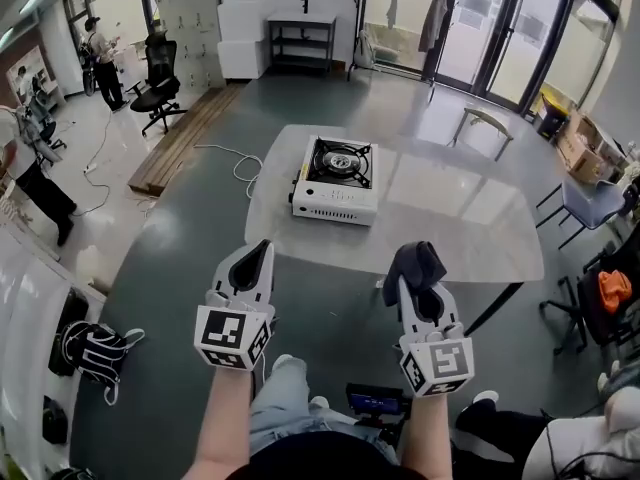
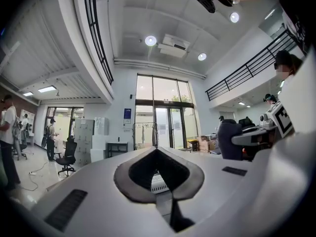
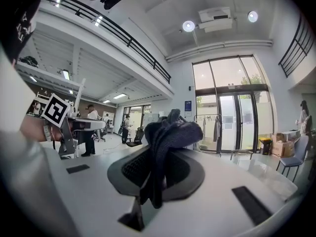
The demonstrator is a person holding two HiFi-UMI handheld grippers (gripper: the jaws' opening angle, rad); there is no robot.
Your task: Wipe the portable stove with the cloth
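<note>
The white portable stove [image 1: 335, 180] with a black burner stands on the pale glass table [image 1: 450, 228], toward its left side. In the left gripper view a bit of the stove [image 2: 159, 182] shows through the gap behind the jaws. My right gripper [image 1: 412, 268] hovers over the table's near edge, shut on a dark grey cloth [image 1: 416, 261] that bunches over its tips. From the right gripper view the cloth [image 3: 167, 139] hangs between the jaws. My left gripper [image 1: 262, 254] is level with it, left of the table's corner, shut and holding nothing.
A small bench [image 1: 487, 120] stands beyond the table and a blue chair [image 1: 590, 203] to its right, with an orange bag [image 1: 613, 288] nearby. On the left are a black office chair [image 1: 158, 86], a wooden platform [image 1: 185, 138], a backpack [image 1: 95, 353] and people.
</note>
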